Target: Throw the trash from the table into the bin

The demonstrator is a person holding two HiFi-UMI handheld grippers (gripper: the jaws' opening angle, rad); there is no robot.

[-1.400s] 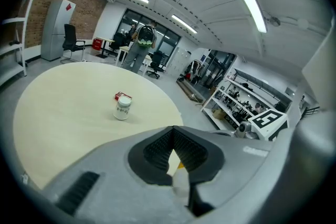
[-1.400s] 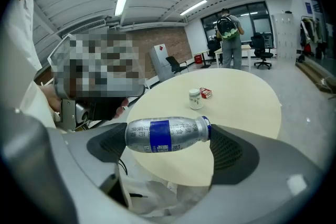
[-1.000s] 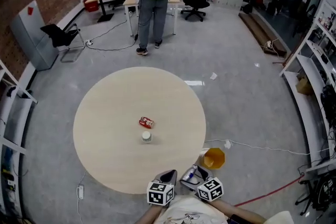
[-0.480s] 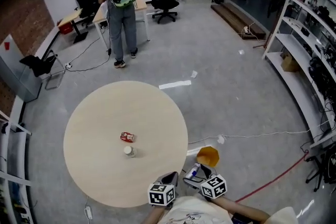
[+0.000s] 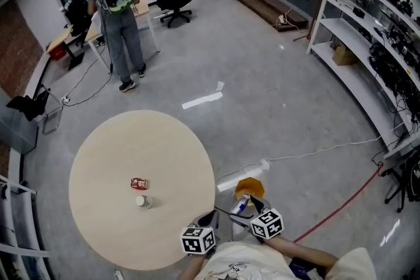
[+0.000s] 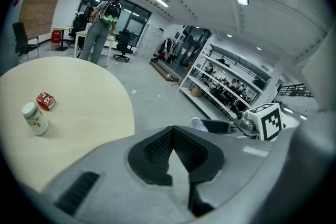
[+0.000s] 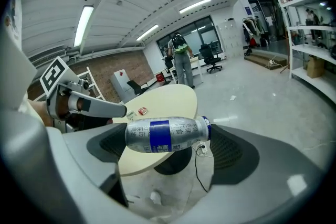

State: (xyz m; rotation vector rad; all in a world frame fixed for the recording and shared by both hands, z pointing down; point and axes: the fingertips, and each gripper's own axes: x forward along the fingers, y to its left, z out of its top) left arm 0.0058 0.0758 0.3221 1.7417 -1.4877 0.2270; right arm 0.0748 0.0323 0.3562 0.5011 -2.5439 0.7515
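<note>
Silver with a blue band, the bottle (image 7: 167, 135) carries rows of pale characters on the blue and dark ones on the silver, too small to read. It lies crosswise in the right tongs (image 7: 168, 147), whose jaws are spread wide and pinch it end to end, with the capped end at the right of the right gripper view. The left tongs (image 6: 174, 137) are pressed together with nothing between them, at the near rim of the tabletop (image 5: 98, 154). In the head view the held bottle hangs over the floor just off the tabletop's near right edge. The orange bin (image 5: 250, 187) stands on the floor beside that same edge, just beyond the bottle. On the tabletop, well apart from both tongs, a small white jar (image 6: 35, 117) with an unreadable label stands upright. A red packet (image 6: 45, 100) lies just beyond it.
</note>
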